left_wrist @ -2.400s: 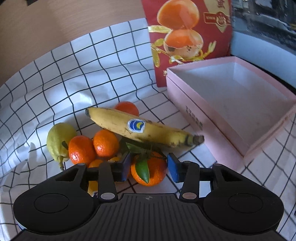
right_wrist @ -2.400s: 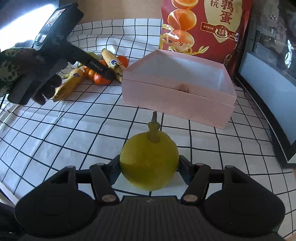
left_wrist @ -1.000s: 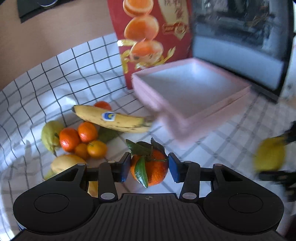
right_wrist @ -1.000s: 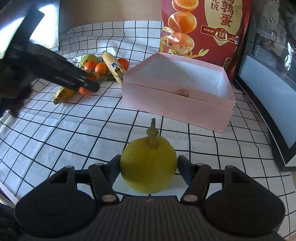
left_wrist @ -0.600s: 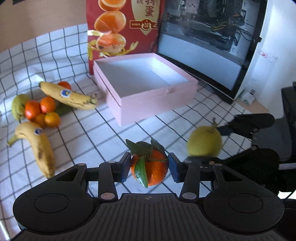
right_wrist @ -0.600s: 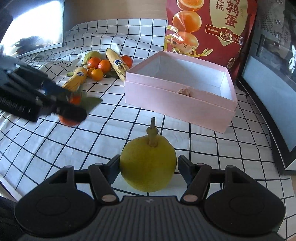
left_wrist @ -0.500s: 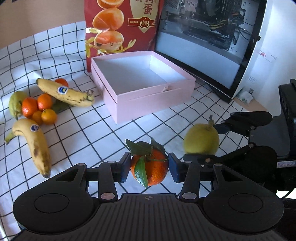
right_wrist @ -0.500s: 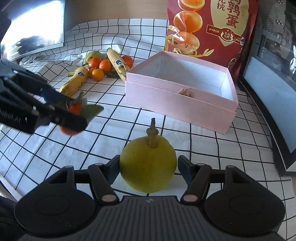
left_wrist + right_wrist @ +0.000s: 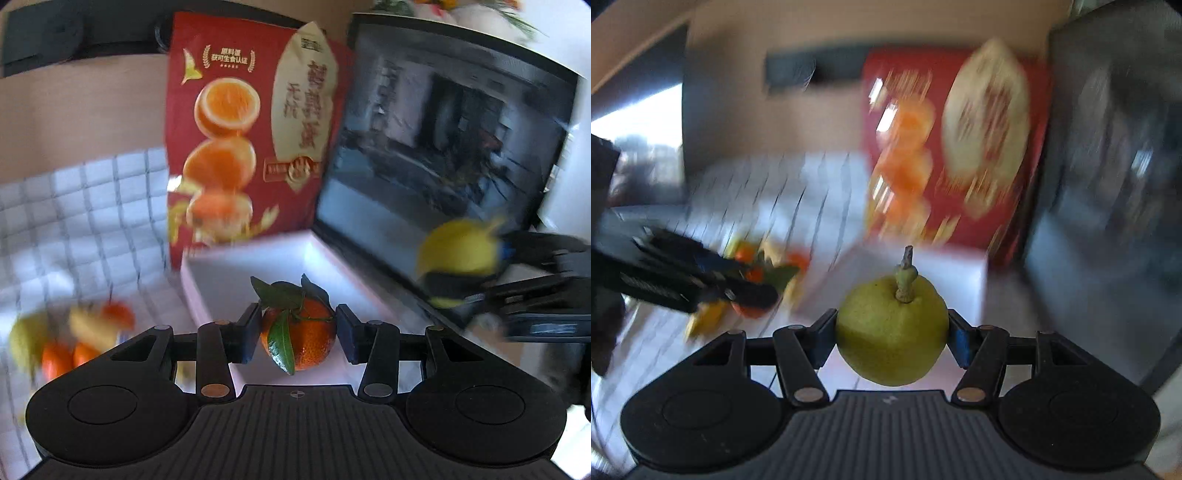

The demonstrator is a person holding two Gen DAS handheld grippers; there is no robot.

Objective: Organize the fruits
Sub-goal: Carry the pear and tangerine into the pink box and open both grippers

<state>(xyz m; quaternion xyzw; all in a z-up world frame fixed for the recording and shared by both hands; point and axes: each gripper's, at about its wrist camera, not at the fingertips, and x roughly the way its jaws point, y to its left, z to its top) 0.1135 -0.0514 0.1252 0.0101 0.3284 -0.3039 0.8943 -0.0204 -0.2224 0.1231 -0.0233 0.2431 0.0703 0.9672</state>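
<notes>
My left gripper [image 9: 298, 332] is shut on a leafy mandarin [image 9: 300, 338] and holds it in the air over the near edge of the open pink box [image 9: 229, 273]. My right gripper [image 9: 892, 332] is shut on a yellow-green pear [image 9: 890, 332], stem up, in front of the pink box [image 9: 945, 269]. In the left wrist view the pear [image 9: 458, 254] and the right gripper show blurred at the right. In the right wrist view the left gripper [image 9: 738, 284] shows blurred at the left with the mandarin. Both views are motion-blurred.
A red snack bag [image 9: 255, 129] stands behind the box. A dark monitor [image 9: 443, 147] stands to the right. Several loose mandarins, a banana and a pear [image 9: 74, 339] lie blurred on the checked cloth [image 9: 92, 206] at the left.
Both grippers have swung up and toward the pink box, each still holding its fruit. The box and red bag now fill the views, much closer, and both views are blurred.
</notes>
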